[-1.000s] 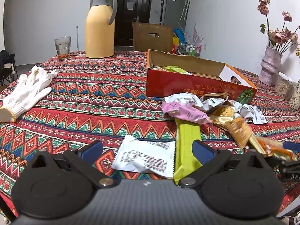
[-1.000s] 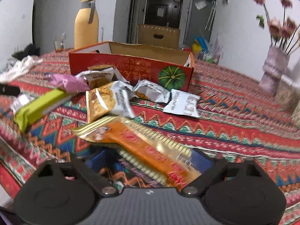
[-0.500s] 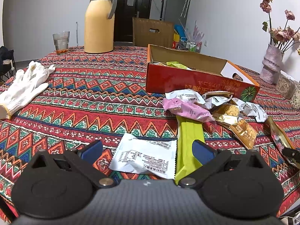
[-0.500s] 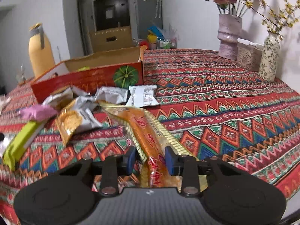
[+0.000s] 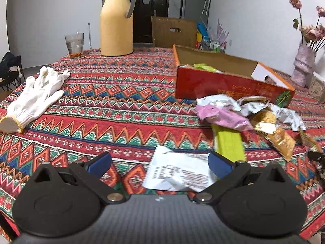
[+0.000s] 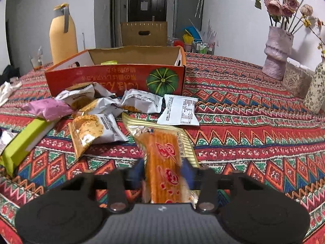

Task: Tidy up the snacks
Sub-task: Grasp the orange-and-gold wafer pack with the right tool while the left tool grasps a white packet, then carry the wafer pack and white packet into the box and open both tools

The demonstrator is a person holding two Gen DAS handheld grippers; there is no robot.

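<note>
The right gripper point(image 6: 162, 171) was closed tight on the orange snack pack point(image 6: 162, 152). The pack was pinched near its close end, and its far end stuck out forward, above the patterned tablecloth point(image 6: 254, 122). The gripper was held low and level and was pointed at the red box point(image 6: 113, 79), which stood a little way ahead.

The left gripper point(image 5: 160, 162) was held wide open, with nothing between its blue fingers point(image 5: 220, 163). It was held low over the cloth, just above a white snack packet point(image 5: 178, 171), which lay flat between the jaws. A long green pack point(image 5: 228, 144) lay just beside the right finger.

Only a small part of the job looked done. Something yellow-green point(image 5: 205, 67) was seen inside the box, and nothing more could be made out in there. Most snacks were left outside. A pile of packets was spread in front of the box: a pink one point(image 6: 47, 107), some silver ones point(image 6: 140, 100), and a flat white one point(image 6: 179, 112).

Farther off, a white glove point(image 5: 34, 99), a yellow jug point(image 5: 117, 20) and a glass point(image 5: 74, 44) were seen on the table.
</note>
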